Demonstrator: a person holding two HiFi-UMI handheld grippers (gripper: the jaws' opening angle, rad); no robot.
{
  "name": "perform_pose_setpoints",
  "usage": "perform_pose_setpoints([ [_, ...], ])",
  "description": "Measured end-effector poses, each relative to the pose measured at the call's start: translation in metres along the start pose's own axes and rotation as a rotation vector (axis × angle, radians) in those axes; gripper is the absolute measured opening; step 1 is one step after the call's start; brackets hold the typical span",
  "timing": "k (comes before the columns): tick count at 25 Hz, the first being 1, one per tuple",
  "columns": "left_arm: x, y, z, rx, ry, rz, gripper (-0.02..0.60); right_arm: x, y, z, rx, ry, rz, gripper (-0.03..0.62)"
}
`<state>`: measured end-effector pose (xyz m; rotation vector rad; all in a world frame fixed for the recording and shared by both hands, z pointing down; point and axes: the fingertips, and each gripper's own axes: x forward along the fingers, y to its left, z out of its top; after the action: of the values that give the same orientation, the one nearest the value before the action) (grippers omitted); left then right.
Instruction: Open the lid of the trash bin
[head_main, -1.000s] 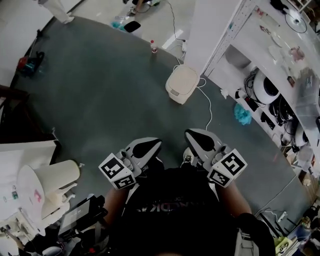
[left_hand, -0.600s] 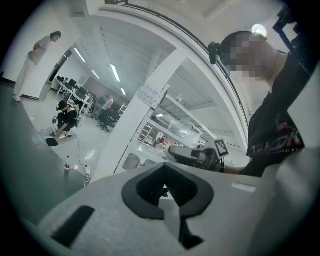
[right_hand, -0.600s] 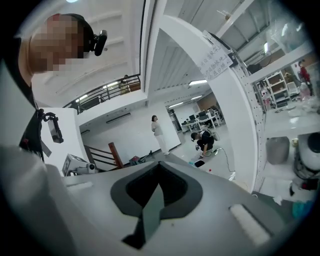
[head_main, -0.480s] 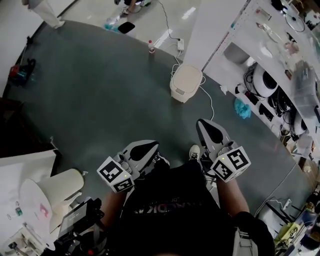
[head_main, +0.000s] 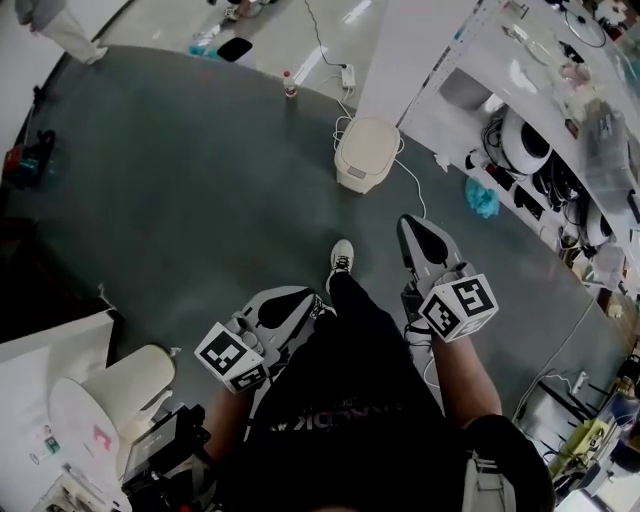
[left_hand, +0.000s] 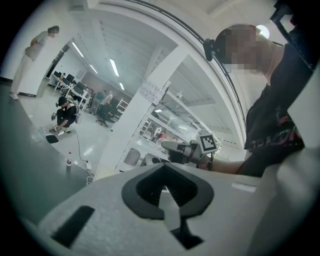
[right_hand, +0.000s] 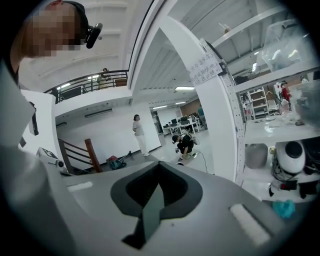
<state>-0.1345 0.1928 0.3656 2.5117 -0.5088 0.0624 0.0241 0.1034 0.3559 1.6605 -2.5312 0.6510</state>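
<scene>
Head view: trash bin (head_main: 366, 152), cream, lid down, stands on the grey floor (head_main: 180, 200) at the foot of a white pillar (head_main: 420, 50), well ahead of both grippers and apart from them. White cable (head_main: 418, 205) runs past its right side. Left gripper (head_main: 312, 300) sits low by the person's left hip. Right gripper (head_main: 412, 228) is a bit further forward, tips toward the bin. One shoe (head_main: 342, 254) shows between the two. Cluttered shelving (head_main: 560, 120) at right.

Left gripper view: jaws pressed together, nothing between them. Beyond the tips are the right gripper with its marker cube (left_hand: 208, 142), the pillar, and a small bottle (left_hand: 68, 162) on the floor.

Right gripper view: jaws closed tip to tip, empty. Pillar ahead, with a standing person (right_hand: 136, 131) and a crouching person (right_hand: 184, 144) far off.
</scene>
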Motion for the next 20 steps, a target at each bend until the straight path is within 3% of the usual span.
perform_pose_setpoints([
  [8, 0.023, 0.041, 0.025, -0.002, 0.042, 0.037, 0.005, 0.067, -0.07, -0.018, 0.036, 0.015, -0.097, 0.008],
  [15, 0.059, 0.099, 0.05, -0.005, 0.128, 0.048, 0.005, 0.148, -0.148, -0.059, 0.06, 0.078, -0.18, 0.008],
  [20, 0.105, 0.13, 0.064, 0.072, 0.184, 0.007, 0.005, 0.197, -0.202, -0.11, 0.118, 0.18, -0.222, 0.008],
])
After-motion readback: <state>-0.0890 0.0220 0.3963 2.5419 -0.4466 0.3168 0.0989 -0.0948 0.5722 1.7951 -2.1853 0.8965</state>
